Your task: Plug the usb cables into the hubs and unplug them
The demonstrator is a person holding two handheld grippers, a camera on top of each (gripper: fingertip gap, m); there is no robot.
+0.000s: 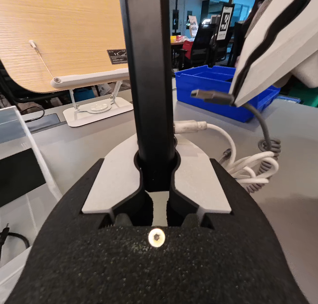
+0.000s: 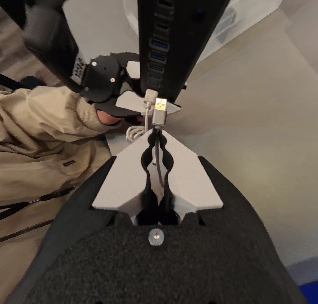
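Left wrist view: the left gripper (image 1: 155,165) clamps the long black USB hub (image 1: 148,72) upright on the grey table (image 1: 86,141). Right wrist view: the right gripper (image 2: 156,132) pinches the grey cable (image 2: 157,158), its gold-tongued plug (image 2: 160,111) just beside the hub's near end; squaring it to a free blue port (image 2: 158,46) should ease insertion.

The left tongs (image 1: 155,159) have a black body with a grainy, matt surface, smooth pale grey fingers (image 1: 118,180) and a shiny metal screw (image 1: 156,237). Clamped between them, the hub (image 1: 149,72) is smooth black plastic with a faint sheen. The right tongs (image 2: 156,132) look the same: rough black body, matt grey fingers. Just ahead of their tips, the grey plug (image 2: 159,116) has a brushed metal shell and a glossy gold-coloured tip. The white cable (image 1: 222,135) to the right of the left tongs looks like smooth plastic, slightly scuffed. The tabletop (image 1: 86,141) is matt grey. Ahead to the left, a board (image 1: 60,37) shows wood grain; ahead to the right, the blue bin (image 1: 206,89) is glossy plastic.
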